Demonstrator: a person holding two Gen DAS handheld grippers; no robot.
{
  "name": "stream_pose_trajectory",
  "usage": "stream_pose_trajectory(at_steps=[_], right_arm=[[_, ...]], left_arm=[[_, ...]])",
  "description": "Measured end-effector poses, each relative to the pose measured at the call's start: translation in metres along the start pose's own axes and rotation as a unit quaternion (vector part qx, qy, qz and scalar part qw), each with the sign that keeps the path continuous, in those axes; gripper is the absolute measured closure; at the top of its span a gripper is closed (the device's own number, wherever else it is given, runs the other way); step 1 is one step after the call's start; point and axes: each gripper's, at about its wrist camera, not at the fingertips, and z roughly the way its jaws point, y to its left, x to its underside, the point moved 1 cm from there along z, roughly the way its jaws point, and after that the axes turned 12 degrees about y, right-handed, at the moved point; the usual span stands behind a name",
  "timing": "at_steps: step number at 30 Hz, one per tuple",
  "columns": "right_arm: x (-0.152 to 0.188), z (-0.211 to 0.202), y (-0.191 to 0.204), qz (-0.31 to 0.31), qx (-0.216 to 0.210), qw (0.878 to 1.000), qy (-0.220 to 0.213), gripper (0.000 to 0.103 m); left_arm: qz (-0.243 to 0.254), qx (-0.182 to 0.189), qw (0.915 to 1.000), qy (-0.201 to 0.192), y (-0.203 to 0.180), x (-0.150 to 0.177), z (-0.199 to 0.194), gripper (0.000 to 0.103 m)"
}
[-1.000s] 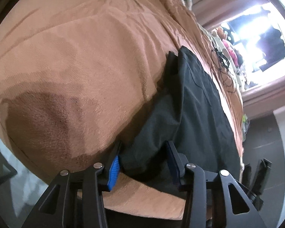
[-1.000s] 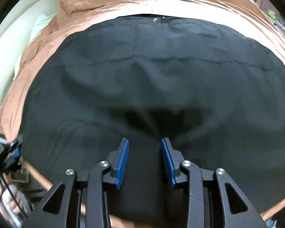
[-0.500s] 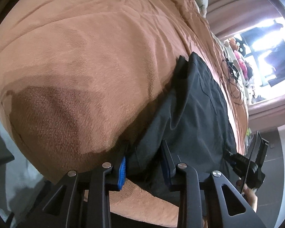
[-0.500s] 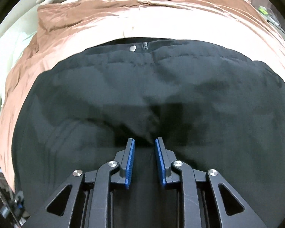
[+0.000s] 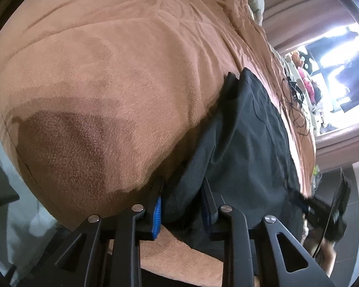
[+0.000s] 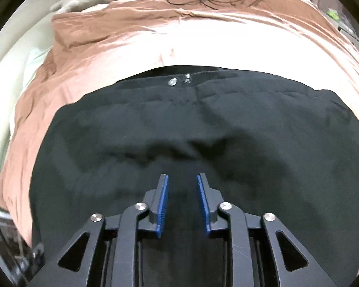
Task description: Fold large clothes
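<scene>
The left black two-finger gripper with blue ribbed pads [image 5: 182,205] is pointing steeply downward, and its jaws have just been closing; they are now pinching a bunched fold of the black fabric garment [image 5: 246,143], which is filling the gap between the pads. In the same view the right black two-finger gripper [image 5: 328,212] is showing at the right edge, with part of the person's hand [image 5: 323,253] gripping it from below. In its own view, the right gripper [image 6: 182,179] is also tilting steeply down over the garment [image 6: 203,129]. Its jaws have just been opening and are standing apart, with the blue pads [image 6: 164,201] pressing on nothing.
</scene>
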Motion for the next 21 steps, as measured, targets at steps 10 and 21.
stream_pose_trajectory(at_steps=[10, 21], right_arm=[[0.083, -0.019, -0.011, 0.001, -0.058, 0.998, 0.014, 0.07], [0.154, -0.024, -0.02, 0.012, -0.071, 0.997, 0.015, 0.07]], left_arm=[[0.022, 0.082, 0.9962, -0.021, -0.023, 0.002, -0.038, 0.089], [0.119, 0.147, 0.981, -0.044, -0.105, 0.021, -0.085, 0.092]])
